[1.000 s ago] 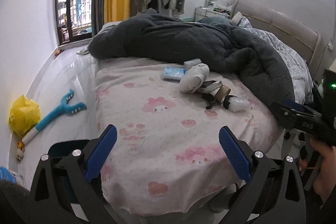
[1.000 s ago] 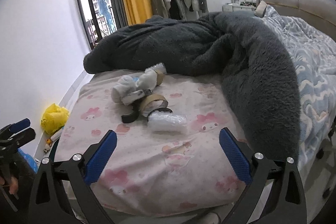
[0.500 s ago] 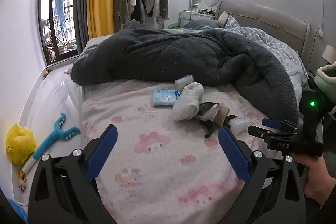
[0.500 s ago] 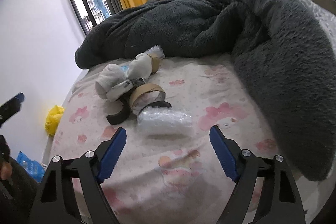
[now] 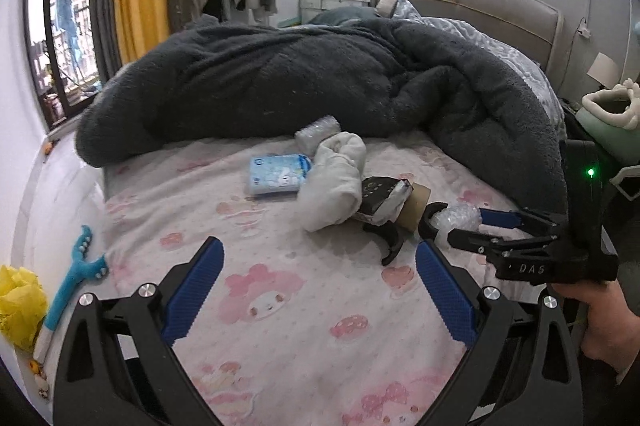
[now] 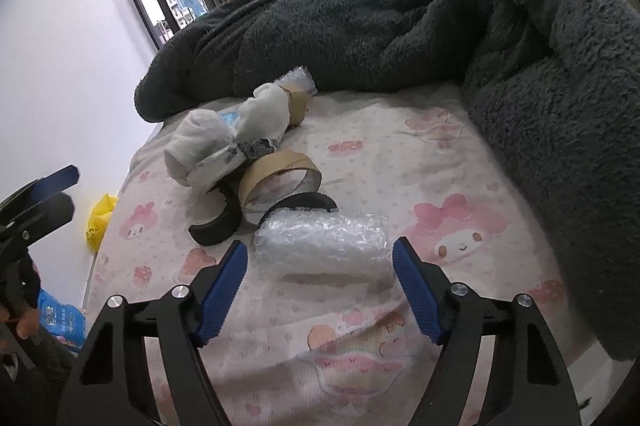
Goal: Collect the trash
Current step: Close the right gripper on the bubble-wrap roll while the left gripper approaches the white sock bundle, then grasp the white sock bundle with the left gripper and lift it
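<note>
Trash lies on the pink bed sheet (image 5: pixel 288 306). A clear bubble-wrap roll (image 6: pixel 322 240) lies between the blue pads of my open right gripper (image 6: pixel 320 282); the roll also shows in the left wrist view (image 5: pixel 458 218). Behind it are a cardboard tape ring (image 6: pixel 280 174), black curved strips (image 6: pixel 218 222), a white sock bundle (image 6: pixel 224 142) and a second bubble-wrap piece (image 6: pixel 298 80). A blue tissue pack (image 5: pixel 276 174) lies left of the sock bundle (image 5: pixel 336 182). My left gripper (image 5: pixel 318 294) is open and empty over the sheet, short of the pile.
A dark grey fleece blanket (image 5: pixel 320 82) is heaped across the back and right of the bed. A yellow bag (image 5: pixel 20 302) and a blue toy (image 5: pixel 72 278) lie on the floor at the left. A bedside shelf (image 5: pixel 612 114) stands at the right.
Both grippers have moved forward toward the pile. My right gripper has closed in on the bubble-wrap roll, which now lies between its open pads.
</note>
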